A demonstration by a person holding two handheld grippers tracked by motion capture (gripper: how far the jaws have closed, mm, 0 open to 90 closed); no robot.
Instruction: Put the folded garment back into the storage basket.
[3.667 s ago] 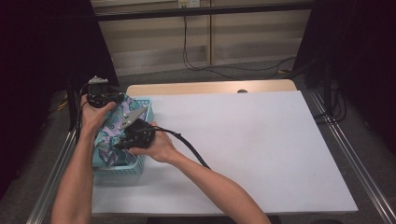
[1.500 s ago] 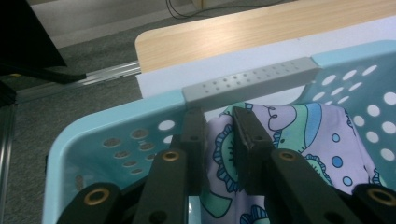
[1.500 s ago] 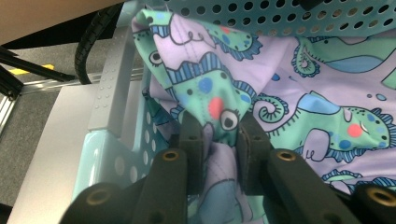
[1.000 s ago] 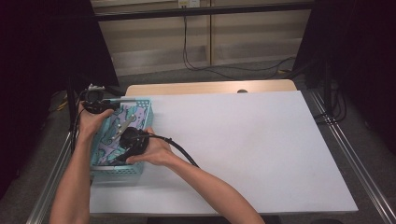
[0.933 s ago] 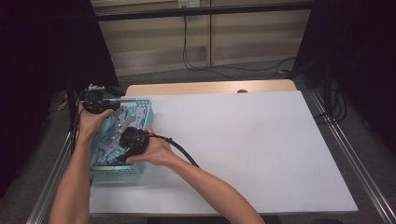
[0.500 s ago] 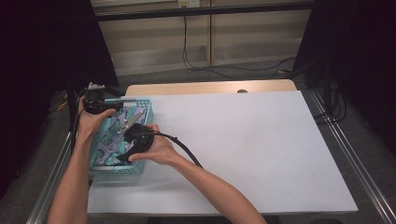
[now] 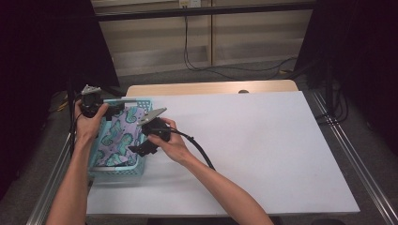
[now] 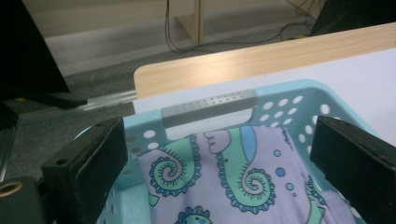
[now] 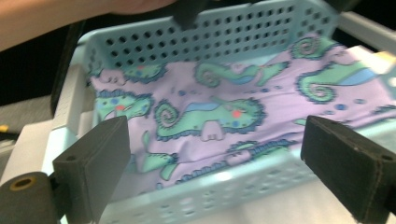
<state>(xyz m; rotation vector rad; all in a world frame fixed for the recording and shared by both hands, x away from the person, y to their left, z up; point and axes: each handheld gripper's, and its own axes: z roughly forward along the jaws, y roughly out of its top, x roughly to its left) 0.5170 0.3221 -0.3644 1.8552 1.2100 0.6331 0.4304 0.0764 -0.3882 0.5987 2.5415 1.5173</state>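
Observation:
A teal plastic basket (image 7: pixel 109 171) stands at the table's left edge. It holds a lilac cloth (image 7: pixel 117 136) printed with green seahorses, lying fairly flat. My left gripper (image 7: pixel 112 107) hovers at the basket's far left corner, open, pointing across the far rim. Its own view shows wide jaws either side of the grey handle (image 8: pixel 210 107), with the cloth (image 8: pixel 219 186) below. My right gripper (image 7: pixel 141 149) is open over the basket's right rim. In its view (image 9: pixel 219 163) nothing is between the jaws, and the cloth (image 9: pixel 210 116) lies beyond the near rim (image 9: pixel 224 186).
The white tabletop (image 7: pixel 263 150) stretches to the right of the basket, with a wooden strip (image 7: pixel 211 88) along its far edge. Metal rails (image 7: pixel 356 159) run down both sides. The right gripper's black cable (image 7: pixel 199 150) trails over the table.
My right gripper has drawn up and to the right, from inside the basket to its right rim. The left gripper has barely moved. The cloth lies flatter than before.

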